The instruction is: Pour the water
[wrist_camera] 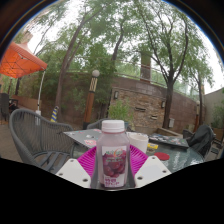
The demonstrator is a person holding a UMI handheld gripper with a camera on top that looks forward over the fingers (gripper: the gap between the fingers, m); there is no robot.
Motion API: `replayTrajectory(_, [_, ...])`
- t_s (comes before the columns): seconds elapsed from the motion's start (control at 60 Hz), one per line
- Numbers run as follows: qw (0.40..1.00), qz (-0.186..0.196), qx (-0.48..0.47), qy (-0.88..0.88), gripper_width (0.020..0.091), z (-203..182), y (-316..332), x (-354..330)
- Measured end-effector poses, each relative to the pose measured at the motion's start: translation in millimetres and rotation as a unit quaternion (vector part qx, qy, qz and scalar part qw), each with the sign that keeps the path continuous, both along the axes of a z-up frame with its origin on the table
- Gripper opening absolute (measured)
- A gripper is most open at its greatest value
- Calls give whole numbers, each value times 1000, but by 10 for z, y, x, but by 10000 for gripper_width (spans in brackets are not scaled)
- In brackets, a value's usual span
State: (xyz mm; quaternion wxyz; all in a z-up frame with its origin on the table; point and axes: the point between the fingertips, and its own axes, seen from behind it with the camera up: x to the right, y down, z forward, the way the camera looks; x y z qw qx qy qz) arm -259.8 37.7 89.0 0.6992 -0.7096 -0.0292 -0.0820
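A small bottle [113, 157] with a white cap and a pink label showing red fruit stands upright between my two fingers. My gripper [113, 168] has its magenta pads [88, 160] pressed against both sides of the bottle, so it is shut on it. The bottle's lower part is hidden by the gripper body. Behind it lies a glass-topped table [175, 158] with a pale container [137, 139] just beyond the bottle's right shoulder.
A dark wicker chair [35, 135] stands to the left of the table. A small red object [162, 156] lies on the table to the right. A brick wall [150, 100], trees and an orange parasol [18, 62] fill the background.
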Motion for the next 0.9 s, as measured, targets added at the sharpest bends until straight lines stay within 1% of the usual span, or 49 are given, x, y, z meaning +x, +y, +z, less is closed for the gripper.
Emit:
replayTrajectory(0.017, [1000, 7, -1, -4, 441, 30, -46, 0])
replayTrajectory(0.05, [1000, 19, -4, -8, 410, 25, -21, -50])
replayTrajectory(0.1, [999, 40, -12, 3, 409, -6, 67, -177])
replayTrajectory(0.117, [998, 53, -19, 14, 409, 39, 58, -126])
replayTrajectory(0.183, [993, 92, -36, 68, 409, 51, 226, -307])
replayTrajectory(0.25, [977, 109, -35, 178, 408, 312, 482, -332])
replayTrajectory(0.283, [963, 109, -36, 243, 410, 412, 646, -360])
replayTrajectory(0.3, [952, 118, -35, 280, 409, 482, 700, -319])
replayTrajectory(0.367, [889, 140, -28, 435, 409, 808, 919, -186])
replayTrajectory(0.383, [869, 133, -28, 476, 409, 871, 971, -201])
replayTrajectory(0.417, [822, 137, -34, 553, 407, 863, 1141, -83])
replayTrajectory(0.45, [765, 142, -43, 627, 406, 885, 1225, -2])
replayTrajectory(0.483, [710, 132, -44, 690, 406, 878, 1380, -83])
replayTrajectory(0.517, [641, 137, -53, 753, 405, 870, 1426, -15])
replayTrajectory(0.533, [595, 150, -67, 787, 405, 903, 1349, 103])
replayTrajectory(0.55, [579, 137, -63, 801, 406, 840, 1460, 49])
replayTrajectory(0.567, [538, 136, -73, 828, 407, 882, 1408, 68])
replayTrajectory(0.583, [529, 139, -70, 835, 407, 805, 1467, 155])
replayTrajectory(0.633, [488, 127, -58, 862, 409, 773, 1410, 322])
replayTrajectory(0.65, [466, 117, -58, 875, 408, 849, 1447, 386])
replayTrajectory(0.667, [468, 122, -52, 874, 406, 729, 1526, 401])
replayTrajectory(0.717, [430, 121, -46, 894, 407, 778, 1488, 489])
replayTrajectory(0.733, [416, 101, -39, 903, 407, 829, 1589, 373])
replayTrajectory(0.783, [381, 103, -31, 918, 407, 890, 1531, 443])
replayTrajectory(0.833, [362, 101, -25, 926, 407, 911, 1535, 479])
replayTrajectory(0.85, [354, 119, -30, 927, 409, 875, 1380, 572])
replayTrajectory(0.883, [346, 118, -31, 930, 408, 887, 1340, 579])
replayTrajectory(0.9, [346, 97, -27, 933, 408, 929, 1536, 488])
